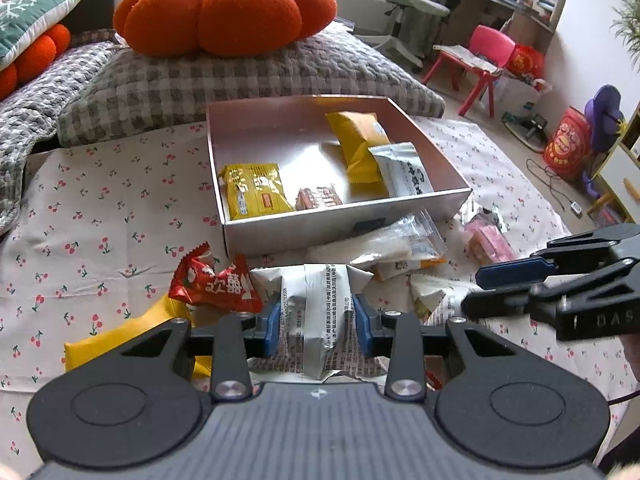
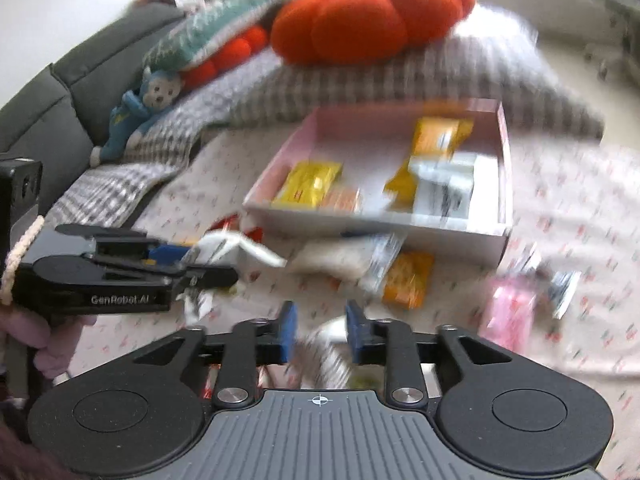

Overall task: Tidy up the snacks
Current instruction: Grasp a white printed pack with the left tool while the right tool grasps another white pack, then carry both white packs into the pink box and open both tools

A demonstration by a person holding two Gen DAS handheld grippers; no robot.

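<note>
- White printed packet (image 1: 320,320): nearest, pinched between left gripper (image 1: 319,320) fingers, held above the loose pile
- Right gripper (image 2: 319,334): fingers narrowed around a blurred pale wrapper (image 2: 328,344); grip cannot be told
- Pink box (image 1: 400,212): five snacks inside, task partly done
- Left over: red packet (image 1: 216,280), yellow packet (image 1: 120,340), clear bags, pink packet (image 1: 488,240)
- Surface: cherry-print bedsheet (image 1: 100,240), pumpkin cushion (image 1: 224,8) far; cluttered room at right

Right wrist view motion-blurred; snack packets (image 2: 404,280) unreadable
</note>
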